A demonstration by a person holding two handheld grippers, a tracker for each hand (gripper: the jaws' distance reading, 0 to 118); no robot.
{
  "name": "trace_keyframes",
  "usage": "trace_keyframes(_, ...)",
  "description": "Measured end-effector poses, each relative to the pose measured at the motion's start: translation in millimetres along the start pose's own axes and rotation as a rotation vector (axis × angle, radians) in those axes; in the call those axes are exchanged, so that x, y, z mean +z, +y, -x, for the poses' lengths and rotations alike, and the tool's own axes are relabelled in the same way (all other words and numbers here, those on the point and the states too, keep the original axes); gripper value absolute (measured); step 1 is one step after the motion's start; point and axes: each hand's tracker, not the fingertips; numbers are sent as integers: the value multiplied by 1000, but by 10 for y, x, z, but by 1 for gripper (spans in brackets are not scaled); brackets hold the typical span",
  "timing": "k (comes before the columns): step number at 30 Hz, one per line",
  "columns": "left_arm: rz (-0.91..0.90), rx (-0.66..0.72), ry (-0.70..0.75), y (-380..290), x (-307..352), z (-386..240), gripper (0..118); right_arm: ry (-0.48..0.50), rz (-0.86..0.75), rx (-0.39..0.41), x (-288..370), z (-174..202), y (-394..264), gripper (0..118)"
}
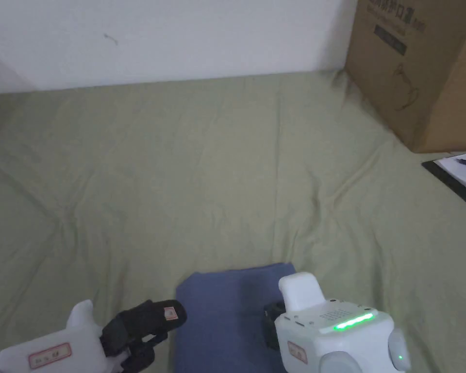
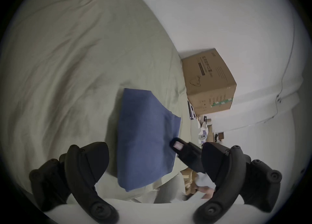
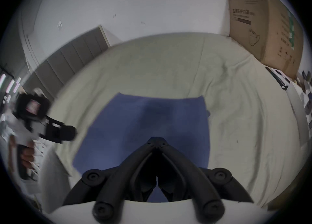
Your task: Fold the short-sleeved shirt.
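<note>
The shirt [image 1: 227, 315], a folded blue rectangle, lies on the green sheet [image 1: 203, 170], its near edge cut off in the head view. The left tool [image 2: 154, 162] stands apart, empty, at the shirt's left edge. The right tool [image 3: 157, 140] is closed over the shirt (whether it pinches cloth is unclear). Print on the box [image 1: 421, 68] is too blurred to read.
</note>
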Motion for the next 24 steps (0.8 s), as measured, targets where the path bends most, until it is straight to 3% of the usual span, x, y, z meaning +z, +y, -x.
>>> trace_keyframes(6, 158, -44, -6, 212, -355, 166, 111, 20, 16, -77, -151, -78, -95, 0)
trace_keyframes(11, 304, 109, -142, 327, -932, 324, 111, 42, 27, -149, -143, -165, -77, 0)
trace_keyframes(14, 336, 128, -180, 358, -1116, 302, 110, 37, 29, -141, -138, -159, -71, 0)
trace_keyframes(15, 348, 86, -177, 357, -1145, 271, 106, 33, 27, -132, -129, -143, -73, 0)
trace_keyframes(16, 339, 54, -149, 362, -1147, 260, 83, 27, 25, -125, -112, -124, -71, 0)
trace_keyframes(17, 333, 34, -64, 360, -1167, 270, 23, 11, 19, -123, -63, -98, -57, 0)
trace_keyframes(18, 335, 76, -4, 334, -1149, 298, 22, -65, -83, -141, 102, -39, -56, 0)
trace_keyframes(19, 353, 118, 10, 340, -1113, 372, 22, -54, -221, -154, 322, 6, -35, 0)
trace_keyframes(21, 334, 87, -79, 328, -979, 385, 22, 11, -335, -158, 682, 86, 157, 0)
trace_keyframes(24, 318, 12, -34, 401, -768, 315, 22, -101, -474, -46, 1059, 325, 387, 0)
